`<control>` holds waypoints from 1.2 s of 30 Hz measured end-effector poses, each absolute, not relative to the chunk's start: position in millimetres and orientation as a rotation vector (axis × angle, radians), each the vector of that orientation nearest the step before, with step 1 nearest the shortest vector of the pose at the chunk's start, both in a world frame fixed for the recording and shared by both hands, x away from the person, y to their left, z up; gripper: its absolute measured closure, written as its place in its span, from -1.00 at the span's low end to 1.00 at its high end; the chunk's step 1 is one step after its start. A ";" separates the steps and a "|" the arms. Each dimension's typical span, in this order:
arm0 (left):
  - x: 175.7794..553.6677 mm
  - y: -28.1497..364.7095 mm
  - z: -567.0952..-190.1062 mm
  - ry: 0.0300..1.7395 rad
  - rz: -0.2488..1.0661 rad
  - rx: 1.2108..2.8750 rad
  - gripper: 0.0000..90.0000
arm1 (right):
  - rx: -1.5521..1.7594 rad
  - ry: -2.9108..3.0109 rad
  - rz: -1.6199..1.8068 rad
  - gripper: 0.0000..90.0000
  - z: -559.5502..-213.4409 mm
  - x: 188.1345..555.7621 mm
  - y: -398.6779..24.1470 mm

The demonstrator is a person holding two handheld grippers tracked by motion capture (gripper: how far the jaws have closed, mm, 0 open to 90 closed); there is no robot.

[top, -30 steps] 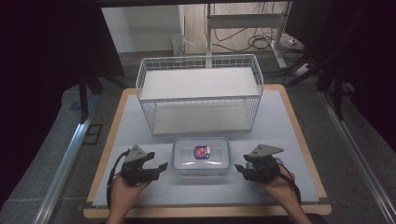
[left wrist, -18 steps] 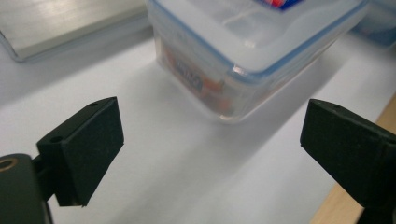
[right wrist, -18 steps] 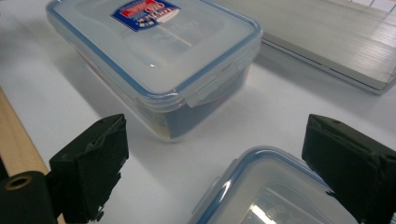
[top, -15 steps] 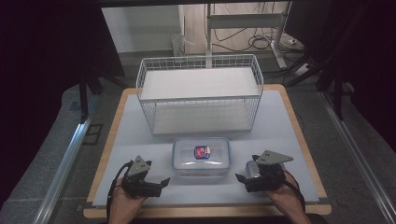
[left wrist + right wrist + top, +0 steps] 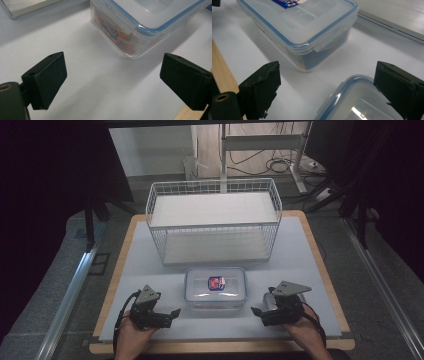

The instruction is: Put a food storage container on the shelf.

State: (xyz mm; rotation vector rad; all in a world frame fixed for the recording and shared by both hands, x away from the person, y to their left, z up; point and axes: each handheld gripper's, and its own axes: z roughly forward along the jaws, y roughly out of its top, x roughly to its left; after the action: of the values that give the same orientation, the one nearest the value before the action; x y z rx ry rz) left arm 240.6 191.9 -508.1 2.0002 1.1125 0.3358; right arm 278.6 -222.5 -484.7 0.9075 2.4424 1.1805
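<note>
The left gripper (image 5: 113, 77) is standing with its jaws spread wide and nothing between them but bare white tabletop (image 5: 95, 90). Just ahead of those jaws, a clear lidded container (image 5: 150, 22) with a blue seal is sitting on the mat; orange and dark contents are showing through its near corner. A strip of the wooden table edge (image 5: 190, 112) is peeking in beside the right-hand jaw.

The right gripper (image 5: 327, 87) is likewise holding its jaws wide apart, gripping nothing. Between and just below them, the rounded corner of a second, smaller container (image 5: 359, 102) with a blue-rimmed clear lid is coming into view; whether the jaws are touching it cannot be told. Beyond it, the larger container (image 5: 299, 22) is lying flat, a red-and-blue label on its lid and a side latch folded down.

From the high view, the left gripper (image 5: 172, 312) and the right gripper (image 5: 256, 311) are flanking the container (image 5: 215, 289), each held in a hand (image 5: 132, 337) near the front edge, each pointing inward towards it. The container is sitting centred on the white mat, just in front of a white wire basket (image 5: 214, 220) that is standing at the back of the tabletop.
</note>
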 end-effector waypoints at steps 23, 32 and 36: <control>301.3 179.3 -497.0 1.124 0.083 1.964 -0.70 | 1.092 2.645 1.147 -0.93 -476.0 328.7 -182.8; 325.7 171.3 -506.2 1.115 -0.087 1.941 -0.73 | 1.268 2.737 1.134 -0.86 -481.9 356.7 -172.3; 330.1 168.8 -510.0 1.098 -0.177 1.943 -0.74 | 1.323 2.782 1.163 -0.83 -486.3 361.5 -170.4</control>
State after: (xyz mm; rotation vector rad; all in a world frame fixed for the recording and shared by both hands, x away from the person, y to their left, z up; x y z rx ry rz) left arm 330.1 168.8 -510.0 1.9431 1.0984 -0.1767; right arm 361.5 -170.4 -486.3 1.3229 2.7815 1.1633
